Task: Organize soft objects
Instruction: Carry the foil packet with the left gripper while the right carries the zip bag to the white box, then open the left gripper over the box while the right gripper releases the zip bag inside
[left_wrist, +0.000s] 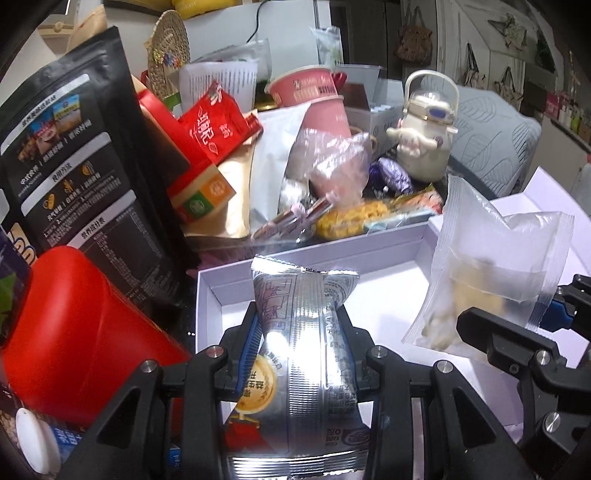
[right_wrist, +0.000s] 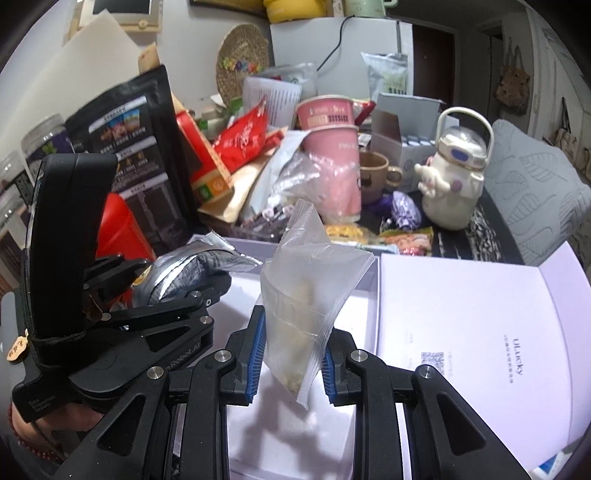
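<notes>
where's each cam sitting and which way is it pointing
Left wrist: sits on the left gripper, facing forward over the open white cardboard box; its fingers clamp a silver foil snack packet, with the right gripper at its right.
Right wrist: sits on the right gripper, pinching a clear plastic zip bag; the left gripper shows left.
Shared: box, both packets, pink paper cup.

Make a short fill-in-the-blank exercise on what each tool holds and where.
1. The left tool grips a ____ foil packet.
2. The right tool grips a ____ plastic bag.
3. Both are held over an open white ____.
4. The cream kettle stands beside a brown ____.

Missing words: silver; clear; box; mug
</notes>
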